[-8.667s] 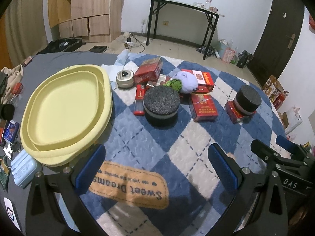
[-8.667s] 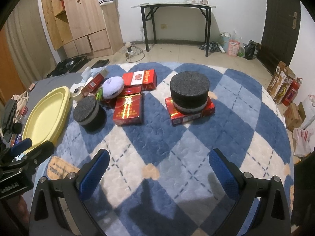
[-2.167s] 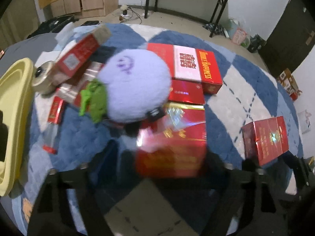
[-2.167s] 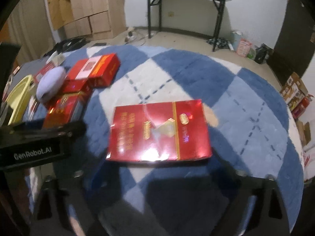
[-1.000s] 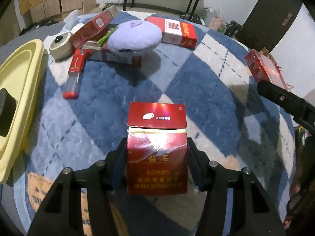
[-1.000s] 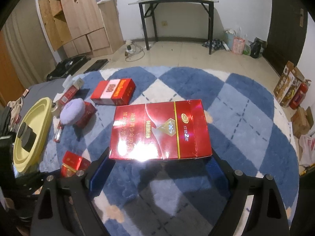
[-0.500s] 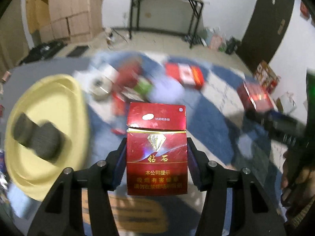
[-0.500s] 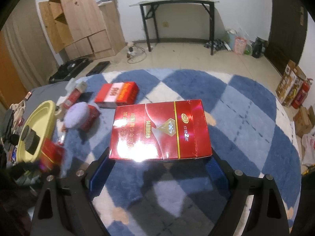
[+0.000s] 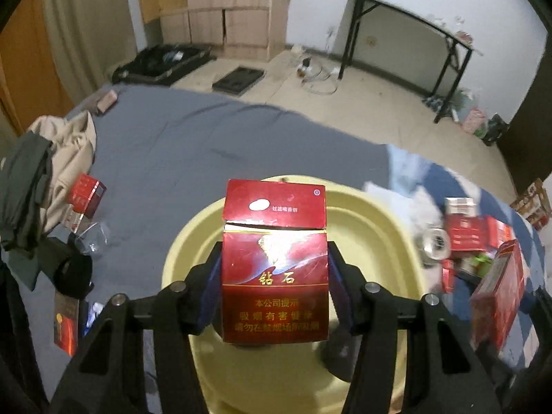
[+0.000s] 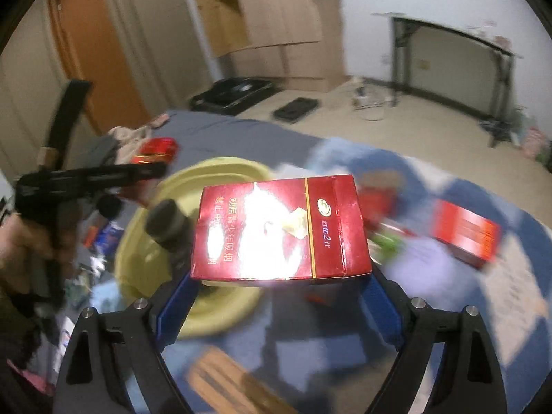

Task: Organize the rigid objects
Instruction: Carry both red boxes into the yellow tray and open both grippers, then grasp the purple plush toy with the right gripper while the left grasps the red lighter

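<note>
Yellow tray: on the bed, directly under and ahead of the left tongs; down and to the left of the right tongs.
Wide red carton: clamped flat in the right tongs, long axis crosswise, short of the tray's near rim.
Small red pack: clamped upright in the left tongs, already over the tray. Judged nearer to drop.

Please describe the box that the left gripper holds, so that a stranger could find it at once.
Find the big yellow tray on the bed. Directly over it, the left gripper clamps an upright red cigarette pack. Unlike the wider, flat-held red carton in the right gripper, it is narrow, with its flip lid slightly open.
</note>
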The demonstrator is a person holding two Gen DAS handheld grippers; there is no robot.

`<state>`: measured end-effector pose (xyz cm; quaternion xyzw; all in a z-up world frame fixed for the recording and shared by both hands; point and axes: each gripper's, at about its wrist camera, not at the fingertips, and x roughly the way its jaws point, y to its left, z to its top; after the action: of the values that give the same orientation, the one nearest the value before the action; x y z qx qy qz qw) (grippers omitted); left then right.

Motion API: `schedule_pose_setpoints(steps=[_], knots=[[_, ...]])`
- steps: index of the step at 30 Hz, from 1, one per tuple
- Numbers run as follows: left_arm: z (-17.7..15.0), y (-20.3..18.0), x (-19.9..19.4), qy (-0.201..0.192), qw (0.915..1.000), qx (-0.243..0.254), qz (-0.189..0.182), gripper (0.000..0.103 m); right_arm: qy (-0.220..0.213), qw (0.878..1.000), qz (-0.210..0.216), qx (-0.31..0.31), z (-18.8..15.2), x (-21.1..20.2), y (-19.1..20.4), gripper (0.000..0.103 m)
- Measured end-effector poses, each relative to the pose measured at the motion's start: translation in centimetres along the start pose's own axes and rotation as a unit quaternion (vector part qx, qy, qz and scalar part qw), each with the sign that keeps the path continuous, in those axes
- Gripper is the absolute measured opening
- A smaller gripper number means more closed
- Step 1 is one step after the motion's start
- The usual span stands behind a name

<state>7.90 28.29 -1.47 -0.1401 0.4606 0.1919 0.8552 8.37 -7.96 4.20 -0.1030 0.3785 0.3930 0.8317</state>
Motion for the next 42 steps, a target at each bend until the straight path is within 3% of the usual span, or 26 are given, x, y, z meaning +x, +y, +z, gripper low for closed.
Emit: schedule_pose_setpoints(steps=[3, 6, 11, 16, 18, 19, 20, 24, 28, 33, 39, 42], knots=[[0.5, 1.5, 3.0, 0.034, 0.9994, 0.0, 0.01, 0.057, 0.02, 0.999, 0.009, -0.027, 2.5, 3.8, 3.1, 0.09], [0.5, 1.8, 5.0, 0.063, 0.998, 0.002, -0.005, 0.057, 0.067, 0.997, 0.018, -0.02, 4.2, 8.5, 4.0, 0.09], [0.3, 2.3, 5.8, 0.057, 0.9982, -0.007, -0.016, 0.057, 0.102, 0.994, 0.006, -0.023, 5.6, 14.4, 4.3, 0.09], [0.5, 2.6, 5.8, 0.053, 0.9983, -0.017, -0.019, 0.059, 0.115, 0.992, -0.023, -0.046, 5.4, 17.5, 5.7, 0.093], [0.3, 2.6, 5.6, 0.047, 0.9987, -0.019, -0.009, 0.073, 0.113, 0.992, -0.022, -0.047, 5.2, 17.9, 6.1, 0.097], [0.3, 2.7, 5.3, 0.043, 0.9988, -0.023, -0.007, 0.089, 0.11, 0.993, -0.021, -0.047, 5.3, 18.0, 6.4, 0.098], [0.2, 2.9, 4.8, 0.033, 0.999, -0.03, -0.006, 0.099, 0.106, 0.993, -0.02, -0.044, 5.4, 18.0, 6.6, 0.099], [0.3, 2.8, 1.8, 0.004, 0.999, -0.042, -0.012, 0.103, 0.076, 0.996, -0.012, -0.041, 4.7, 15.3, 7.0, 0.103], [0.0, 1.2, -1.8, -0.01, 0.9983, -0.047, -0.034, 0.103, 0.028, 0.999, -0.008, -0.02, 3.5, 9.8, 6.0, 0.103], [-1.6, -3.9, -5.6, -0.018, 0.9964, -0.023, -0.08, 0.103, -0.021, 0.998, -0.054, -0.014, 0.3, 1.5, 1.3, 0.103], [-5.0, -11.4, -6.3, 0.003, 0.9935, 0.03, -0.11, 0.103, -0.018, 0.993, -0.117, 0.015, -4.3, -4.8, -5.8, 0.103], [-6.6, -14.3, -5.4, 0.018, 0.9914, 0.053, -0.119, 0.103, -0.017, 0.991, -0.129, 0.031, -6.0, -6.5, -8.3, 0.103]])
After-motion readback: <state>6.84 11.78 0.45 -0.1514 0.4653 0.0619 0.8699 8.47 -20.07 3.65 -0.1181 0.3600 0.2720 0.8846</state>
